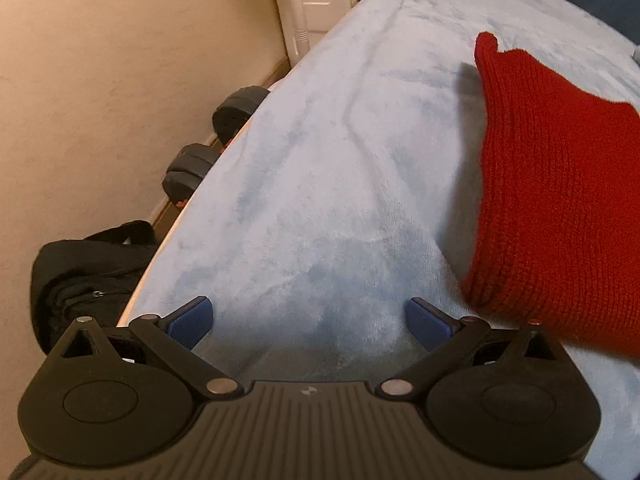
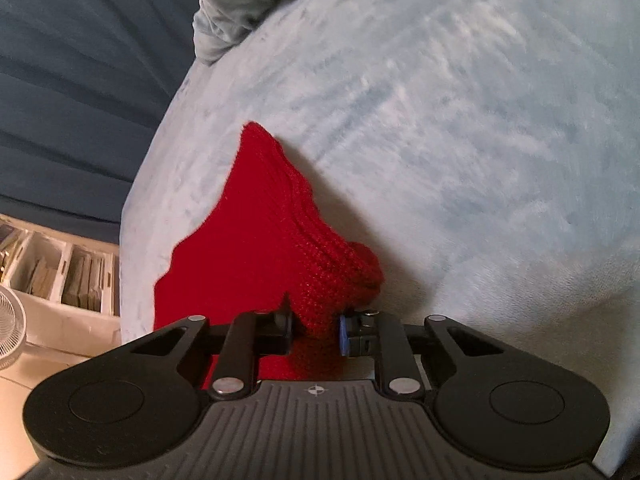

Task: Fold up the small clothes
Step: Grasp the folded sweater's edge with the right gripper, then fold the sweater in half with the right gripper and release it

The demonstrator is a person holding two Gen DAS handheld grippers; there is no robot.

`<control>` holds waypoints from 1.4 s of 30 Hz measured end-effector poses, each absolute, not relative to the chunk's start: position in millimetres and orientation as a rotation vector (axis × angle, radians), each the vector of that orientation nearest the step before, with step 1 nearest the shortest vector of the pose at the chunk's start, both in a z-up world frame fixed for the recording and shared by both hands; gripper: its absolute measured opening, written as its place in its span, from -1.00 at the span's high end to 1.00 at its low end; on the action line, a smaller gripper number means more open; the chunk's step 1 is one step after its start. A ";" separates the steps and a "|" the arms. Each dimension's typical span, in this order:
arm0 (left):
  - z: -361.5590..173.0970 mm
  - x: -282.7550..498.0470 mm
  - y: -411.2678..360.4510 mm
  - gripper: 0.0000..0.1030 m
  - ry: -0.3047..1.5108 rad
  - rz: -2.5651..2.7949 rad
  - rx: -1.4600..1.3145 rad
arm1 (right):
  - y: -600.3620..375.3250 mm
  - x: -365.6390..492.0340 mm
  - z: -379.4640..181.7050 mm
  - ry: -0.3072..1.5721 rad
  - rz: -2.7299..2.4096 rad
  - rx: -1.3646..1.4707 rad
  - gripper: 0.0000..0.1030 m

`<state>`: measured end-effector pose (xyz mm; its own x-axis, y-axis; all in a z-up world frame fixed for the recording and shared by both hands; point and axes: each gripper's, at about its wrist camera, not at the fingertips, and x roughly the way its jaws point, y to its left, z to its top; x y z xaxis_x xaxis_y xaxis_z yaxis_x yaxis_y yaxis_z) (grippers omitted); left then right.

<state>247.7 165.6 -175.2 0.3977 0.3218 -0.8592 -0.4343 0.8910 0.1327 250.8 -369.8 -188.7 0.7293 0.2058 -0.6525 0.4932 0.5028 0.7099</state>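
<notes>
A red knitted garment [image 2: 276, 240] hangs from my right gripper [image 2: 316, 330], which is shut on its bunched edge and holds it above the light blue fleece blanket [image 2: 460, 140]. In the left wrist view the same red knit [image 1: 556, 184] hangs at the right, lifted off the blanket [image 1: 320, 160], with its shadow on the fleece. My left gripper [image 1: 310, 320] is open and empty, its blue pads [image 1: 192, 316] wide apart just above the blanket, to the left of the garment.
The blanket's left edge [image 1: 224, 152] drops off to a beige wall, with dark dumbbells [image 1: 236, 108] and a black bag [image 1: 88, 272] on the floor. A grey bundled cloth [image 2: 248, 4] lies at the blanket's far end. Dark blue curtain [image 2: 80, 80], storage boxes [image 2: 68, 268] and a fan [image 2: 8, 332] stand at the left.
</notes>
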 end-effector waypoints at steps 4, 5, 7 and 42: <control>-180.2 250.3 172.9 -1.00 1.029 0.479 -0.165 | -363.8 260.1 -192.1 0.834 -0.271 0.979 0.60; -180.8 251.2 174.6 -1.00 1.021 0.478 -0.174 | -361.2 262.1 -192.1 0.842 -0.284 0.958 0.60; -183.5 255.2 176.4 -1.00 1.011 0.470 -0.180 | -353.3 268.9 -188.3 0.870 -0.319 0.901 0.60; -174.1 247.6 216.4 -0.99 0.968 0.398 -0.475 | 70.4 218.8 -145.1 0.572 0.564 -0.695 0.70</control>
